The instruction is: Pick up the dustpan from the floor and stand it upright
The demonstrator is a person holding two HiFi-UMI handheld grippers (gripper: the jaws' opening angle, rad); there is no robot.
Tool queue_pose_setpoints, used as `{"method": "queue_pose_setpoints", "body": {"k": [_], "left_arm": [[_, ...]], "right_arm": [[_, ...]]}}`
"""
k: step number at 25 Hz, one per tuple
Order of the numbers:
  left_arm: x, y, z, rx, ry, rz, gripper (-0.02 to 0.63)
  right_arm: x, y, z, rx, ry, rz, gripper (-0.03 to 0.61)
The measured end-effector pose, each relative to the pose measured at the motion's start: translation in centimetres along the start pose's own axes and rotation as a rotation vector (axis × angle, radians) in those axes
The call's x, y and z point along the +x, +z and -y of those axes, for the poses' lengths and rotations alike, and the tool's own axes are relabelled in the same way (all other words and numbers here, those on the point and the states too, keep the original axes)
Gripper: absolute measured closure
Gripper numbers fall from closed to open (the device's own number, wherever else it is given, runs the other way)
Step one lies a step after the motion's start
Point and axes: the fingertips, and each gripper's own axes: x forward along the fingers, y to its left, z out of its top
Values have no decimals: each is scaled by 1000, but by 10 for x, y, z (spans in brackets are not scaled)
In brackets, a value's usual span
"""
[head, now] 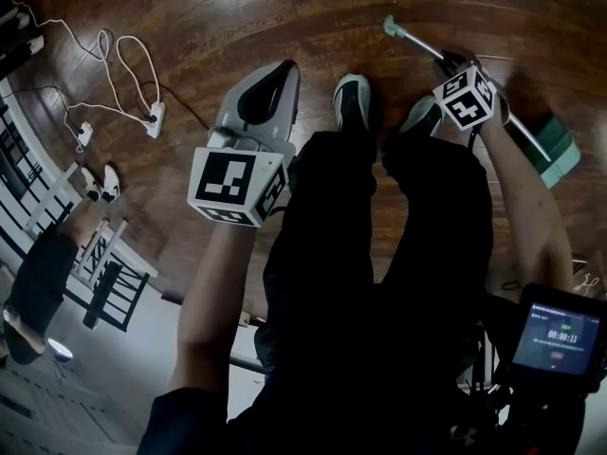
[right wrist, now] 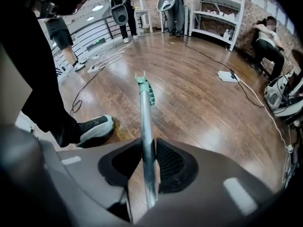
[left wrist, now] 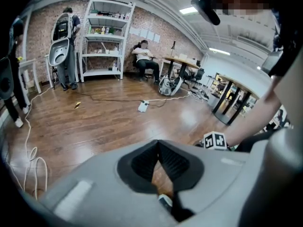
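Observation:
The dustpan's metal handle (head: 417, 38) slants across the wooden floor, its green end cap (head: 390, 25) at the upper left and its green pan (head: 560, 156) at the lower right. My right gripper (head: 448, 64) points steeply down and is shut on that handle. In the right gripper view the handle (right wrist: 146, 122) passes between the pads, and the right gripper (right wrist: 149, 148) clamps it below the green cap (right wrist: 145, 88). My left gripper (head: 275, 70) hangs over the floor to the left of the person's legs. The left gripper (left wrist: 157, 144) has its tips together, with nothing between them.
The person's shoes (head: 353, 98) stand between the two grippers. A white power strip (head: 155, 119) with looping cables lies at the left, and chairs (head: 114, 287) stand at the lower left. A timer screen (head: 560, 335) glows at the lower right. A shelf (left wrist: 102, 37) and a seated person (left wrist: 144, 58) are far off.

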Motion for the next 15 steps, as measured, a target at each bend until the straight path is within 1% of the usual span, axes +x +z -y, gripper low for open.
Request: {"method": "queue_pose_setpoints", "body": {"k": [5,8,11,15], "left_arm": [[4,3,-3,40,1,-8,609],[9,5,1,54,5,10,609],[6,9,12,65,-21,11,609],[-3,28,19,68,-45,10,609]], "right_arm": [[1,0,-2,0,-13,36,480],[1,-2,2,7,-21,49,480],[-10,-7,0,6,-32,38,480],[-31,-3,8,27,-53,30,482]]}}
